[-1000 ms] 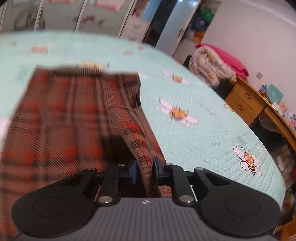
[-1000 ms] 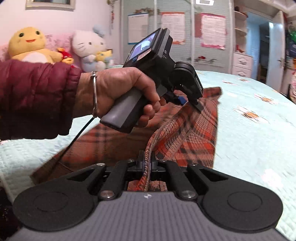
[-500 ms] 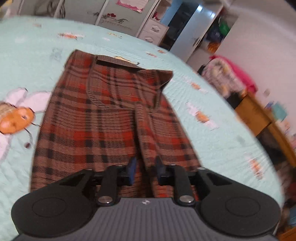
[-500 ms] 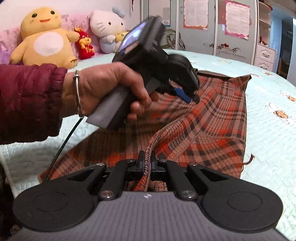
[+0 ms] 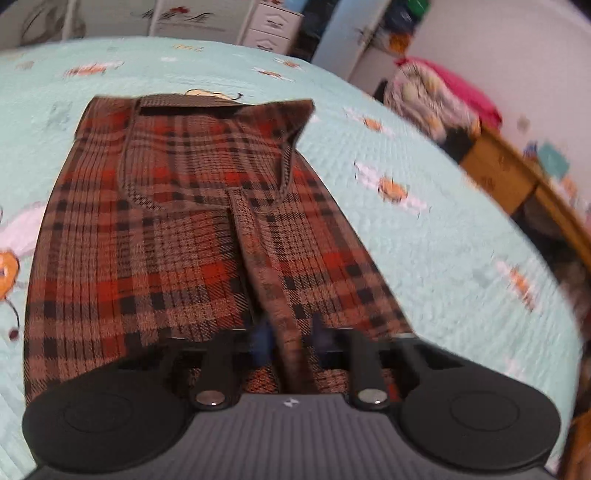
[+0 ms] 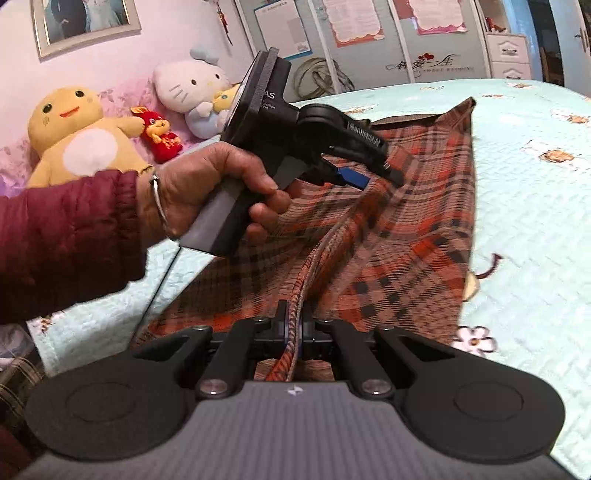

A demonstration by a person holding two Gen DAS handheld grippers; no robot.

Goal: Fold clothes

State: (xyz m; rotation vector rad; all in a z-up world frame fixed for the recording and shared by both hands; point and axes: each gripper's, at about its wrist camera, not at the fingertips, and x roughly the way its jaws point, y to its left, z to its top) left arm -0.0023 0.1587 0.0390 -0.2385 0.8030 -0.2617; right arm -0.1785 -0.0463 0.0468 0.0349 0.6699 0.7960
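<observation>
A red-and-brown plaid garment (image 5: 166, 240) lies spread on the pale green bedspread (image 5: 443, 240), waistband at the far end. My left gripper (image 5: 290, 332) sits low over its near part. Its jaws are closing on a raised fold of the cloth that runs up between the pads. In the right wrist view a hand (image 6: 214, 177) holds that left gripper (image 6: 373, 177), and the plaid garment (image 6: 424, 229) peaks up to its tips. My right gripper (image 6: 293, 328) is shut on a bunched edge of the cloth, and a taut ridge runs from it toward the left gripper.
Plush toys (image 6: 74, 136) line the pink wall behind the bed. A wooden desk (image 5: 517, 184) and a heap of bedding (image 5: 436, 96) stand past the bed's right side. White drawers (image 5: 273, 29) are at the far end. Bare bedspread (image 6: 535, 221) lies right of the garment.
The left gripper let the lifted cloth drop, sank toward the bed with its jaws wider, and the garment now lies flatter. The right gripper kept its hold and rolled slightly.
</observation>
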